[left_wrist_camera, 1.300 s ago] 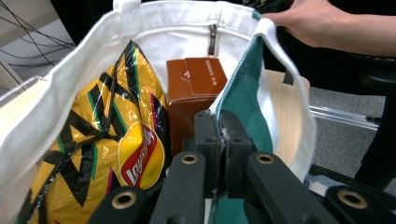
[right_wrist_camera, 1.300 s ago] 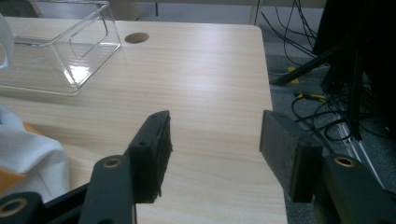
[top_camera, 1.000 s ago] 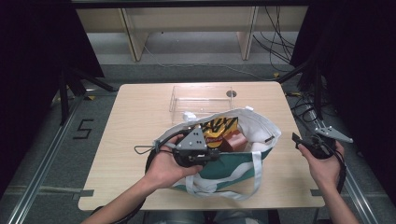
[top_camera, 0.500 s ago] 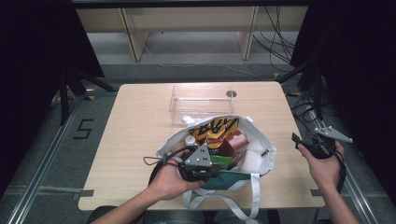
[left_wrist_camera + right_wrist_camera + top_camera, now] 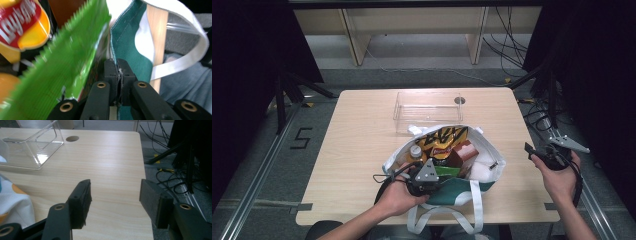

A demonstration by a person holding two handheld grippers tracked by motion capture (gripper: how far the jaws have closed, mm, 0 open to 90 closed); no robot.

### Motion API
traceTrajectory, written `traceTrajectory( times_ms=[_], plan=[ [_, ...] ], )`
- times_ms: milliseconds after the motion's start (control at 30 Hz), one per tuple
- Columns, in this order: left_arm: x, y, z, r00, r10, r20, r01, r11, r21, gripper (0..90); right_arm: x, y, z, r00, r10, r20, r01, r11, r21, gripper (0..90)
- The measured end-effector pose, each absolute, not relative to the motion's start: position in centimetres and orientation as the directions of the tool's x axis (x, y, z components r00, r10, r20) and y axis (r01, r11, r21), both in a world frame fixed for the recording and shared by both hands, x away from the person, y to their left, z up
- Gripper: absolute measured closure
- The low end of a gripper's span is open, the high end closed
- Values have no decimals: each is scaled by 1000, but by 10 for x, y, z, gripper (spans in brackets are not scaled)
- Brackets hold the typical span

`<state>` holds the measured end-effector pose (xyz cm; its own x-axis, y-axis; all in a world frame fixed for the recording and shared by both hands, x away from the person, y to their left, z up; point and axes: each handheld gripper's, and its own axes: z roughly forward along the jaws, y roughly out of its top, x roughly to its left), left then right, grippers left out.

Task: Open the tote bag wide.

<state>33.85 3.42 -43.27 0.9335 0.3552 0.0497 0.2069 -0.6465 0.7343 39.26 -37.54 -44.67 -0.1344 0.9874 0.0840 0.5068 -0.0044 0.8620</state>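
A white and green tote bag (image 5: 486, 166) stands open on the table's front half. Inside are a yellow and black chips bag (image 5: 443, 140), a green packet (image 5: 447, 171) and a bottle with a yellow cap (image 5: 414, 152). My left gripper (image 5: 436, 183) is at the bag's near rim, shut on the green fabric edge (image 5: 130, 40); in the left gripper view its jaws (image 5: 119, 66) pinch the cloth, with the green packet (image 5: 62, 65) just left of them. My right gripper (image 5: 536, 151) hovers at the table's right edge, open (image 5: 115, 195) with nothing between its pads.
A clear plastic box (image 5: 428, 107) sits behind the bag, near a round cable hole (image 5: 459, 100) in the wooden table (image 5: 362, 130). The bag's white straps (image 5: 474, 215) hang over the front edge. Cables and stand legs lie on the floor at right.
My left hand has come down and toward the front edge with the bag's rim pinched, so the bag sits lower and wider. The right gripper has stayed put.
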Motion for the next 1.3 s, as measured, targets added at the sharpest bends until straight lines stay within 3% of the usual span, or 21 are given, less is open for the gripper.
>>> traceTrajectory(
  times_ms=[333, 733, 833, 900, 1000, 1067, 1233, 1300],
  plan=[
    [343, 31, -453, 926, 363, 100, 200, -698, 687, 872, 394, -377, -448, -149, 987, 60, 492, 21, 870, 431],
    [344, 30, -458, 923, 376, 83, 220, -693, 687, 862, 393, -376, -447, -141, 987, 74, 500, 7, 866, 432],
    [343, 31, -455, 927, 370, 68, 226, -693, 684, 819, 395, -379, -446, -178, 983, 32, 465, 55, 884, 432],
    [340, 34, -449, 933, 355, 65, 216, -693, 688, 772, 393, -375, -441, -168, 983, 74, 473, 15, 881, 434],
    [338, 38, -441, 935, 350, 57, 214, -685, 697, 652, 391, -372, -432, -200, 977, 80, 452, 19, 892, 442],
    [333, 42, -433, 929, 370, 19, 232, -620, 749, 588, 390, -368, -425, -225, 971, 76, 429, 29, 903, 450],
    [323, 62, -408, 920, 392, 23, 207, -533, 820, 526, 387, -359, -413, -273, 958, 84, 414, 39, 909, 482],
    [321, 79, -390, 910, 412, 46, 181, -495, 850, 523, 384, -350, -405, -314, 945, 87, 405, 51, 913, 535]
  ],
)
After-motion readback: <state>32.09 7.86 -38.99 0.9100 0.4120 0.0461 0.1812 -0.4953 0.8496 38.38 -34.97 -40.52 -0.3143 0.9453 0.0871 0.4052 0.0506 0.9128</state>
